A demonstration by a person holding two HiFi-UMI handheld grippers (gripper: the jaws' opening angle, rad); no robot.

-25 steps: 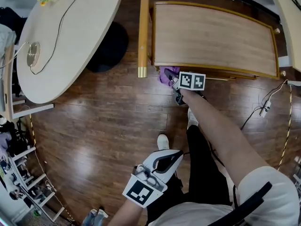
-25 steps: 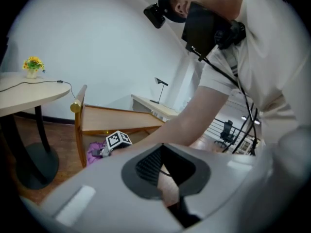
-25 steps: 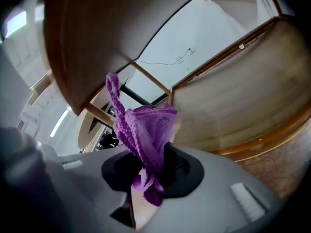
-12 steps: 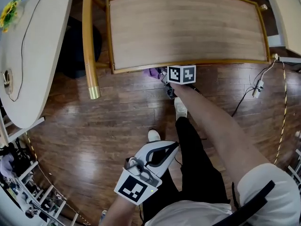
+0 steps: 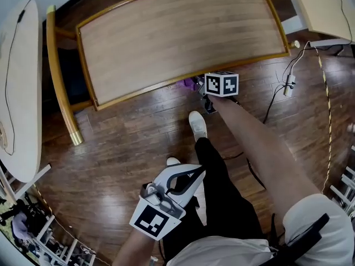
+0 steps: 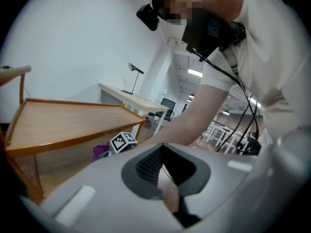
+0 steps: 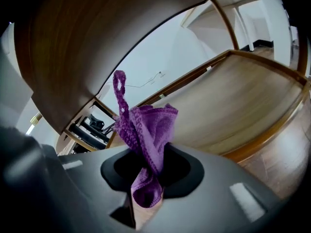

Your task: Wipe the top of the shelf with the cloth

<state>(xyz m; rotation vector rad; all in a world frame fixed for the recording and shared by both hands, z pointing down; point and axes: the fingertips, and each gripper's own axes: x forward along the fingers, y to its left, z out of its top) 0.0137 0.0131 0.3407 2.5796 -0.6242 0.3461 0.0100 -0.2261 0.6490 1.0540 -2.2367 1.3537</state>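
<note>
While my right hand-held gripper (image 5: 202, 89) clamps the purple cloth (image 7: 148, 130) at the front rim of the shelf top (image 5: 183, 32), the cloth sits just below that board rather than on it, with a loop sticking up past the jaws. My left hand-held gripper (image 5: 191, 180) hangs low by the person's legs (image 5: 222, 182) above the wooden floor (image 5: 127, 148), jaws together with nothing between them.
</note>
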